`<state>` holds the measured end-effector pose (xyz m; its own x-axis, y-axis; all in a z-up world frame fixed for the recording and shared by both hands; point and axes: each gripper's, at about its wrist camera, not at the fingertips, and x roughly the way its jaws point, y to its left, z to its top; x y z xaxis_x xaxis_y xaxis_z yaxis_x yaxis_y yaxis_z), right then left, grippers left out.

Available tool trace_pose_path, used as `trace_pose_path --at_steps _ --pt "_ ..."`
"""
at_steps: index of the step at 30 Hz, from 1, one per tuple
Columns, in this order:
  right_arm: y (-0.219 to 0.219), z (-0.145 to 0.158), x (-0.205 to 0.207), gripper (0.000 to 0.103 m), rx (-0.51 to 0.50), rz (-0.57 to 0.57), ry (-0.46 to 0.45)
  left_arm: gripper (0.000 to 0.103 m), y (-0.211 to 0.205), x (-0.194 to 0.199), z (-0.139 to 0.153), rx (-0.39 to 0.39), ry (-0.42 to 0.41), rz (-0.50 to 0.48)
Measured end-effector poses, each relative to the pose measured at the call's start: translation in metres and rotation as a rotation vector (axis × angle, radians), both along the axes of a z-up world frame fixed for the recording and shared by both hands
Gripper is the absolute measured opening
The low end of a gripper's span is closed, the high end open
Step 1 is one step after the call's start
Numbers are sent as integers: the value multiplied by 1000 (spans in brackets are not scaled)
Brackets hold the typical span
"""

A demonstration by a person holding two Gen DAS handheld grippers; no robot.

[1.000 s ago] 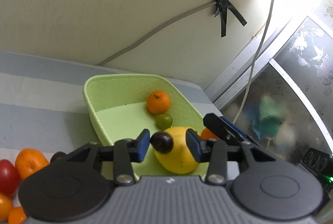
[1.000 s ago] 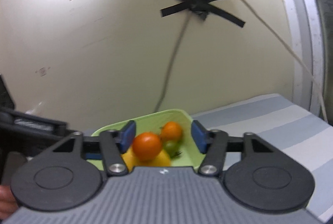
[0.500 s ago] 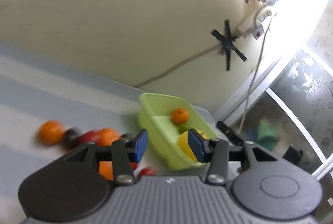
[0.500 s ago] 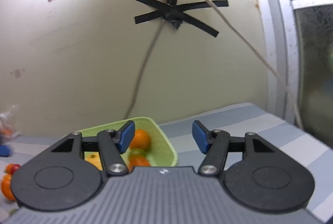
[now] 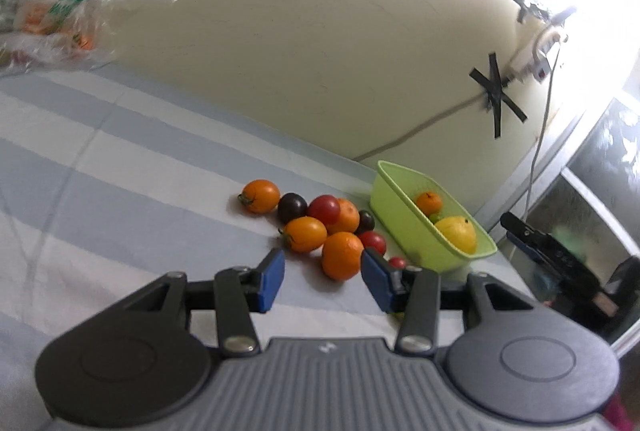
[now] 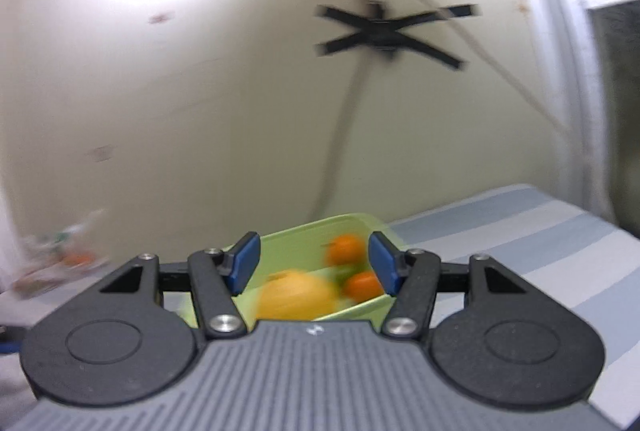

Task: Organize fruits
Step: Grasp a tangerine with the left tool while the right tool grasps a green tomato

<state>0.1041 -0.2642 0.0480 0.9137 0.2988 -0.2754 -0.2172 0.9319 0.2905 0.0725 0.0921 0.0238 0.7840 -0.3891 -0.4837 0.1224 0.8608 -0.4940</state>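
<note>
Left wrist view: left gripper (image 5: 322, 279) empty, fingers apart, facing loose fruit pile (image 5: 320, 223).
Basket: green basket (image 5: 404, 227) at two o'clock.
Right gripper (image 6: 314, 263): released, empty.
Risk: nudged fruit may roll away.

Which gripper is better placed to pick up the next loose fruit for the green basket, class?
Left. The left gripper is open and faces the loose fruit pile, nearest an orange. The right gripper faces the green basket.
</note>
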Motion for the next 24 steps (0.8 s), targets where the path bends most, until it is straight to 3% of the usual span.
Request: trace_pose_path --at_steps 4,10,15,20,24 --pt "34 0 -21 60 -7 226 51 43 -20 3 3 114 -36 -50" --pt "89 -16 -38 57 -195 449 143 43 -44 28 1 158 -26 -99" --pt "113 -25 -33 57 -295 476 203 43 -65 41 -7 254 -26 -97" --pt "116 -29 -20 54 -290 477 262 42 -79 43 -9 334 -51 -77" --pt "110 -29 -22 37 -271 455 269 42 -93 46 -10 423 -79 -68"
